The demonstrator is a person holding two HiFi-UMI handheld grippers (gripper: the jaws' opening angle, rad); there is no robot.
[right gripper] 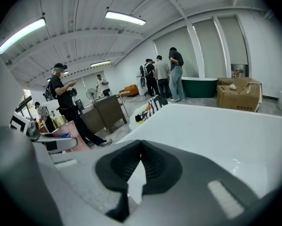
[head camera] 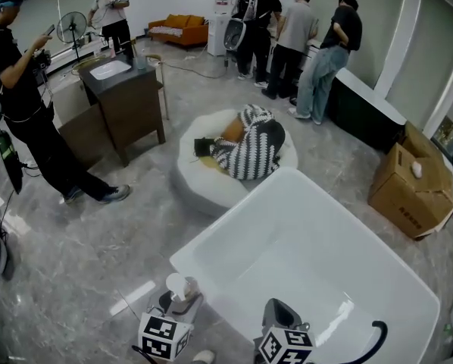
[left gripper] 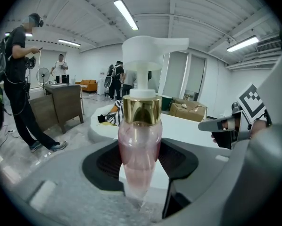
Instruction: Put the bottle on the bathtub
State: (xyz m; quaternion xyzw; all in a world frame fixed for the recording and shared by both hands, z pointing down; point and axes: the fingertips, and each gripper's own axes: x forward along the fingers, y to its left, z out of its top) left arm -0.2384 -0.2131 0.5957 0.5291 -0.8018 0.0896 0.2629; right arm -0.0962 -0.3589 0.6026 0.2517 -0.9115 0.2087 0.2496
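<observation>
Beside the near corner of the white bathtub, the left gripper clamps a pink pump bottle upright; the right gripper is closed, holding nothing.

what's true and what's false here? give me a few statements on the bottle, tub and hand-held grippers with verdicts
1. The left hand-held gripper is shut on the bottle. True.
2. The right hand-held gripper also grips a bottle. False: its jaws are together with nothing between them.
3. The bottle stands on the tub rim. False: it is in the left hand-held gripper, not set down.
4. The bottle has a gold collar and a white pump. True.
5. A cardboard box sits inside the tub. False: it stands outside, to the tub's right.
</observation>
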